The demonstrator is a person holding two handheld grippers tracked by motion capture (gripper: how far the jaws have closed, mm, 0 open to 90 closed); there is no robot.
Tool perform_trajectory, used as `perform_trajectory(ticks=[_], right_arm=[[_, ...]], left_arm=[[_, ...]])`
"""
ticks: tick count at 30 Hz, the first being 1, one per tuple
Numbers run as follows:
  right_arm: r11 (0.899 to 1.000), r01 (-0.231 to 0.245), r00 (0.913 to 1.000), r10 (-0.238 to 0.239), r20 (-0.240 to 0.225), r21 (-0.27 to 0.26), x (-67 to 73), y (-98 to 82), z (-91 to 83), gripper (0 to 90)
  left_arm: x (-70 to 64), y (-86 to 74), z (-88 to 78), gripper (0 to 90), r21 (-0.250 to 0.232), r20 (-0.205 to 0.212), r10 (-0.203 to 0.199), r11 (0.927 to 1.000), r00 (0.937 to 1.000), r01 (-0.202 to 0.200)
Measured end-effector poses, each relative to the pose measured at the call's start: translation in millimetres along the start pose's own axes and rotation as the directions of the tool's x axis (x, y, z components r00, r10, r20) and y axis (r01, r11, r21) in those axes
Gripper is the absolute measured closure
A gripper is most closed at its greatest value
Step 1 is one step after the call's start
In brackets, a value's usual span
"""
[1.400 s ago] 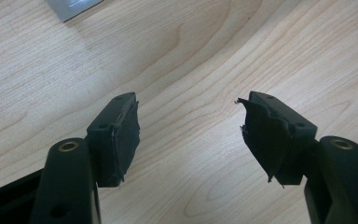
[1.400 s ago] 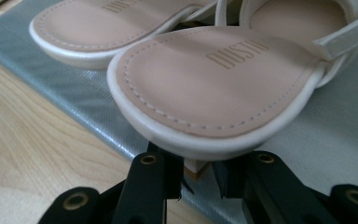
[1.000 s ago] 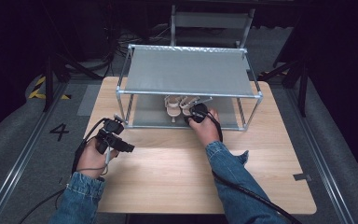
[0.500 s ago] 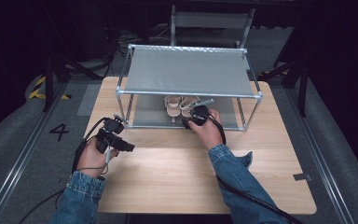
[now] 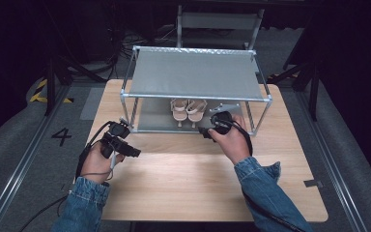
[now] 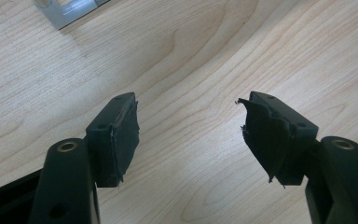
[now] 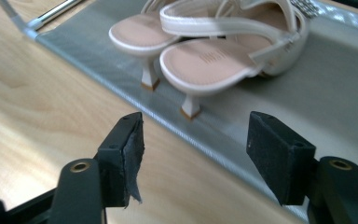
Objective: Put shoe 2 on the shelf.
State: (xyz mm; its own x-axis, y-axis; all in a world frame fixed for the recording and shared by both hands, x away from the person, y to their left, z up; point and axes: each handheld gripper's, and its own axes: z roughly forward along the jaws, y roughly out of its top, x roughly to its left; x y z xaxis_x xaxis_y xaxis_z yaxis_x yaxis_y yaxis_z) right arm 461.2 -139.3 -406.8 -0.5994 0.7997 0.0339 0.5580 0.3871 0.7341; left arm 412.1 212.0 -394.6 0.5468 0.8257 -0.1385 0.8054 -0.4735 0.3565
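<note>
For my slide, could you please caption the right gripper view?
Open right tool facing pale heeled sandals on the rack's lower shelf.

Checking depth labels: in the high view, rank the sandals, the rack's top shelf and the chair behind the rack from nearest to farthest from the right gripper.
1. Sandals, lower shelf, just left of the right gripper.
2. Top shelf, above and beyond.
3. Chair, behind the rack.
</note>
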Motion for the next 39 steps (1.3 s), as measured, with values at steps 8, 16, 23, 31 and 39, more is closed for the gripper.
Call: perform_trajectory(ticks=[8, 16, 23, 31, 39], right_arm=[[0.999, 0.011, 0.9999, -0.011, -0.007, 0.044, -18.5, -16.8, -38.0, 33.7], [0.999, 0.001, 0.9999, -0.002, 0.013, 0.040, -39.9, -34.7, -79.0, 31.8], [0.998, -0.017, 0.9995, 0.016, 0.027, 0.064, -59.3, -52.9, -99.5, 28.9], [0.997, -0.008, 0.9993, 0.005, 0.038, 0.076, -82.2, -77.1, -115.1, 25.6], [0.996, -0.014, 0.9994, 0.012, 0.032, 0.090, -101.4, -103.9, -128.8, 23.8]], left_arm=[[-2.1, 5.5, 1.1, 32.8, 0.007, 0.001, 0.013, 0.9999, 0.9999, -0.013], [-2.6, 5.1, 0.3, 32.1, 0.006, 0.000, 0.009, 0.9999, 1.0000, -0.009], [2.8, -3.8, -0.1, 31.4, 0.004, -0.009, -0.010, 0.9999, 0.9999, 0.010], [13.6, -16.0, -3.5, 30.0, 0.001, -0.019, -0.042, 0.9991, 0.9989, 0.042], [23.3, -24.0, -5.4, 29.0, -0.011, -0.027, -0.060, 0.9981, 0.9978, 0.060]])
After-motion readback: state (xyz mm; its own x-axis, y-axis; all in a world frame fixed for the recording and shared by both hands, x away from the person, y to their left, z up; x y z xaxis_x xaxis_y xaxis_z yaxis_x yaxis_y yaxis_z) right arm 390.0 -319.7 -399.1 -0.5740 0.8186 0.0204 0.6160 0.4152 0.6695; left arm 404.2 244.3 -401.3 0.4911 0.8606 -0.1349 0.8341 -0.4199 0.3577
